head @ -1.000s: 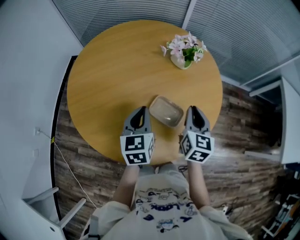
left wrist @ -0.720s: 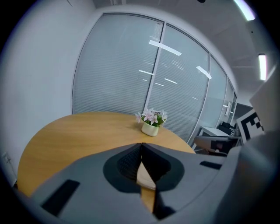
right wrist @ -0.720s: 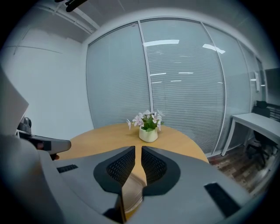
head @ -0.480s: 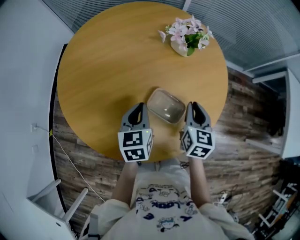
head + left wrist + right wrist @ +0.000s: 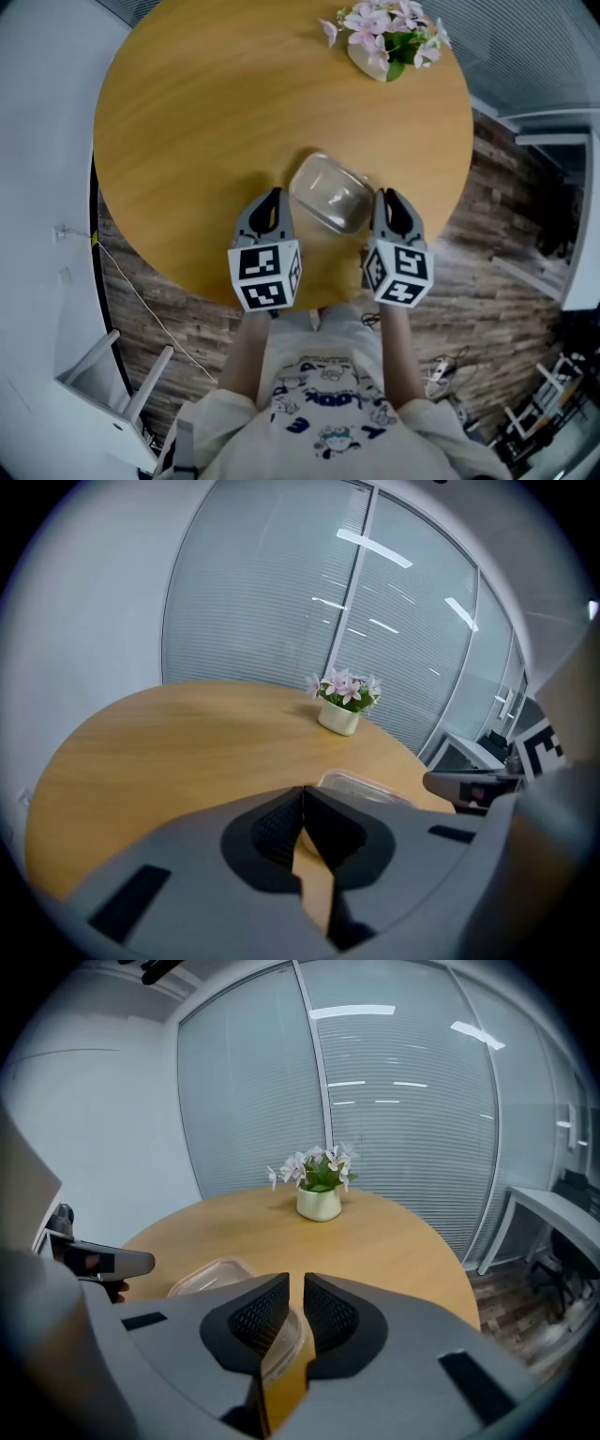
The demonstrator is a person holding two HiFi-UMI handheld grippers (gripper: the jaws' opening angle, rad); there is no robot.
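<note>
A clear plastic lidded container (image 5: 330, 192) lies on the round wooden table (image 5: 187, 122), near its front edge. My left gripper (image 5: 271, 199) hovers just left of it, jaws shut and empty. My right gripper (image 5: 388, 200) hovers just right of it, jaws shut with only a thin slit, nothing between them. The left gripper view shows the container (image 5: 364, 785) right of the left gripper (image 5: 302, 791). The right gripper view shows the container (image 5: 208, 1275) left of the right gripper (image 5: 296, 1284). Neither gripper touches the container.
A white pot of pink flowers (image 5: 384, 37) stands at the table's far right; it also shows as the flower pot (image 5: 342, 703) and the flower pot (image 5: 319, 1190). Glass walls with blinds (image 5: 403, 1101) lie behind. A white desk (image 5: 562, 1213) is at right. The floor is wood plank (image 5: 487, 234).
Both grippers have tipped down toward the table, so the container now shows in both gripper views. In the head view the table and container sit higher and larger. Both jaws stay shut.
</note>
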